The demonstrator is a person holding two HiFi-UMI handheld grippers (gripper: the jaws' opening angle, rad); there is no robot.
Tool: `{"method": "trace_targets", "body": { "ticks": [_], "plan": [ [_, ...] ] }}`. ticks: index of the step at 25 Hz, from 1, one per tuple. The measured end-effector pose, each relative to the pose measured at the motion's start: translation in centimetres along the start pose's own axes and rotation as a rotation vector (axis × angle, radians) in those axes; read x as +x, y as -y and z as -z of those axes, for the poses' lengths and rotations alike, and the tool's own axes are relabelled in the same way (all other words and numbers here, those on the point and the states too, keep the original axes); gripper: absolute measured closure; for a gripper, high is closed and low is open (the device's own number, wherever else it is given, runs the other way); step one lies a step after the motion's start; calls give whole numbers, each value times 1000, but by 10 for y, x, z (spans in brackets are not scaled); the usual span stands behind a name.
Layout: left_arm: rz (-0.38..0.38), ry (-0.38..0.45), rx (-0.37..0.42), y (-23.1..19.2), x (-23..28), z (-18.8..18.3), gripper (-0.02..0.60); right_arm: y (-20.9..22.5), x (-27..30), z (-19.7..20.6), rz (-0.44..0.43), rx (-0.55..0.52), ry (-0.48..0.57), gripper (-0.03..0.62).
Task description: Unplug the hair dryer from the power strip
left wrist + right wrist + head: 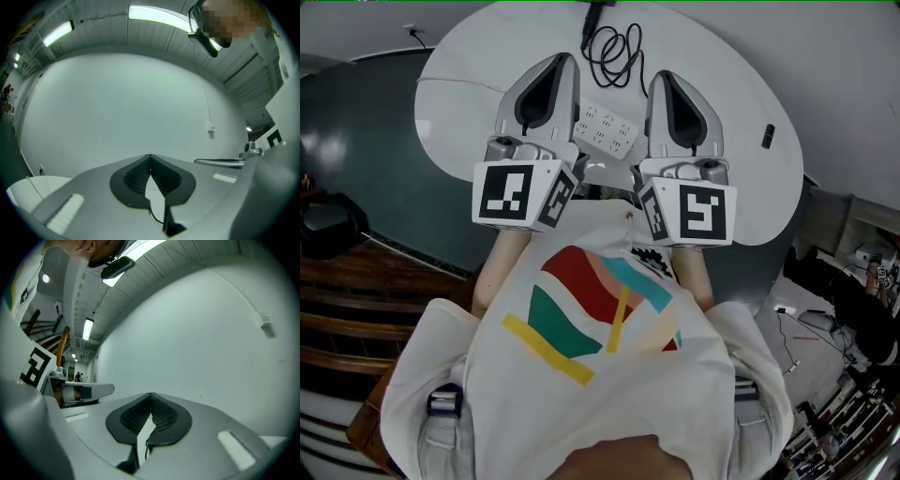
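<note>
While both grippers sit level over the near side of the white table, the head view shows them side by side, pointing far. Left gripper is left of the power strip and right gripper is right of it. The strip lies on the table between the two bodies, its ends partly hidden by them. Black cable is coiled just far of the strip. A black piece sits at the far frame edge, cut off, with too little shown to identify. Can't tell whether a plug sits in the strip. A small black object is well off to the right, and a marker cube is on the near end of each gripper. The person's white shirt with coloured stripes fills the near part.

Left gripper view: jaws closed, pads meet at the tip with nothing between them. Below the tip a narrow slit shows white table and a sliver of black cable. The right gripper's finger shows at the right. Beyond is a plain white wall.

Right gripper view: jaws closed too, pads touching at the tip, empty. The same kind of slit shows table and a thin bit of cable. The left gripper shows at the left, with the white wall behind.
</note>
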State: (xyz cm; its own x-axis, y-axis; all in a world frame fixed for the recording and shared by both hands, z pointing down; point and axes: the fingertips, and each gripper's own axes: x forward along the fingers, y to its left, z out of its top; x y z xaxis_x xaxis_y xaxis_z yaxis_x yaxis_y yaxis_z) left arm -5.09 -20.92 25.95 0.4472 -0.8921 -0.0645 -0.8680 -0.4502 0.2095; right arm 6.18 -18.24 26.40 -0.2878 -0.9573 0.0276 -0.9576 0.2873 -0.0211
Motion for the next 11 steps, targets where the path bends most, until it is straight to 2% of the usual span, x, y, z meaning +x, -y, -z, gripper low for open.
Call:
{"method": "trace_targets", "body": {
  "ticks": [11],
  "plan": [
    [-9,11,10,0,-6,-10,583,-4,-6,-7,-10,-10,9,580]
  ]
}}
